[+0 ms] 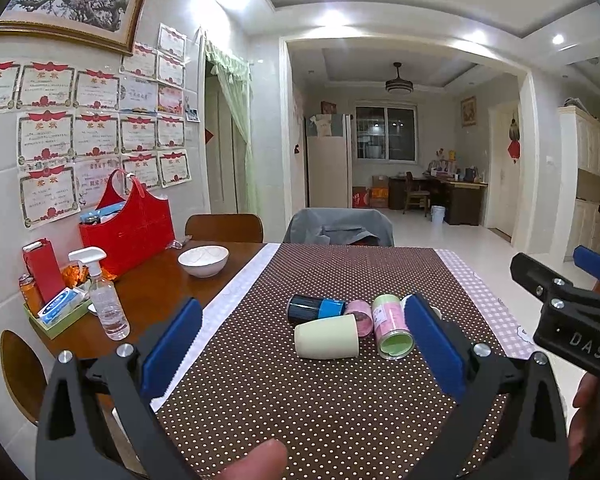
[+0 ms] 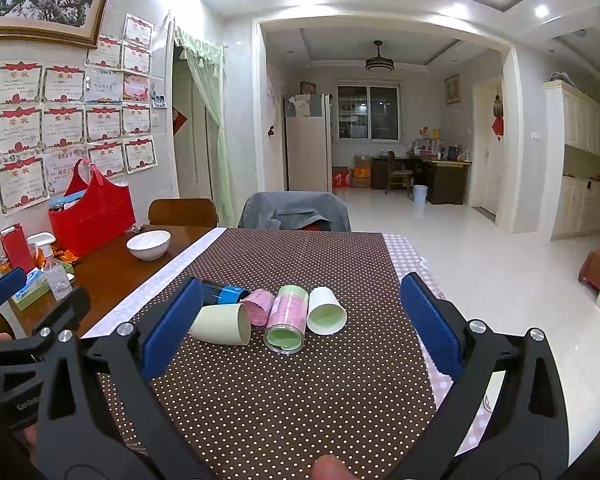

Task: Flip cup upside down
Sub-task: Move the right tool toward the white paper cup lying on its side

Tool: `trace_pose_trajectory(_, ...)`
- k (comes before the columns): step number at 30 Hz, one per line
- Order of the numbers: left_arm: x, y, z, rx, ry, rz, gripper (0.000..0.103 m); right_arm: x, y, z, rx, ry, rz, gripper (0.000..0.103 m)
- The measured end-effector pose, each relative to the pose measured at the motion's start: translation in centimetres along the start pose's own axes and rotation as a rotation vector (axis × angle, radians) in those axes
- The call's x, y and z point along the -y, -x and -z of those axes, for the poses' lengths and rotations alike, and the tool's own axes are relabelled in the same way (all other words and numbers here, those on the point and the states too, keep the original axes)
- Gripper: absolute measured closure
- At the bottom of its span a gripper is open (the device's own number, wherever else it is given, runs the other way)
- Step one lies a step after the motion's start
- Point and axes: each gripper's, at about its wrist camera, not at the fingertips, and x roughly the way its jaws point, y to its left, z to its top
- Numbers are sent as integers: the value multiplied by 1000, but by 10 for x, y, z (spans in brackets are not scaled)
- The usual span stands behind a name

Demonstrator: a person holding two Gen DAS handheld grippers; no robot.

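Several cups lie on their sides in a cluster on the brown dotted cloth (image 1: 300, 392). A cream cup (image 1: 326, 337) (image 2: 221, 325) is nearest. Behind it lie a black-and-blue cup (image 1: 316, 308) (image 2: 224, 293), a pink cup (image 1: 362, 316) (image 2: 257, 306) and a pink-and-green cup (image 1: 391, 332) (image 2: 286, 319). A white cup with a green inside (image 2: 326, 311) lies at the right of the cluster, mostly hidden in the left wrist view. My left gripper (image 1: 304, 344) is open and empty, short of the cups. My right gripper (image 2: 300, 320) is open and empty too, short of them.
A white bowl (image 1: 203, 261) (image 2: 148, 244), a spray bottle (image 1: 105, 300), a red bag (image 1: 130, 226) and boxes stand on the wooden table (image 1: 156, 296) at the left. Two chairs (image 1: 338, 227) stand at the far edge. The right gripper's body (image 1: 572, 312) shows at the right.
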Motion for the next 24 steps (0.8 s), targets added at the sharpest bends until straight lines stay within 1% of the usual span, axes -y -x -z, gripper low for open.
trace_pose_trajectory(4, 6, -13, 0, -21, -9, 10, 4, 1, -12, 1, -19, 7, 4, 6)
trace_pose_trajectory(11, 21, -53, 3, -102, -17, 38, 4, 10, -45, 5, -80, 8, 10, 6)
trace_pose_trajectory(17, 35, -96, 6, -183, -41, 47, 4, 29, -83, 7, -149, -5, 16, 6)
trace_pose_trajectory(20, 43, -121, 4, -227, -55, 54, 4, 45, -110, 7, -187, -22, 30, 6)
trace_pose_trajectory(24, 59, -161, 3, -302, -62, 91, 4, 63, -141, 9, -239, -38, 55, 6)
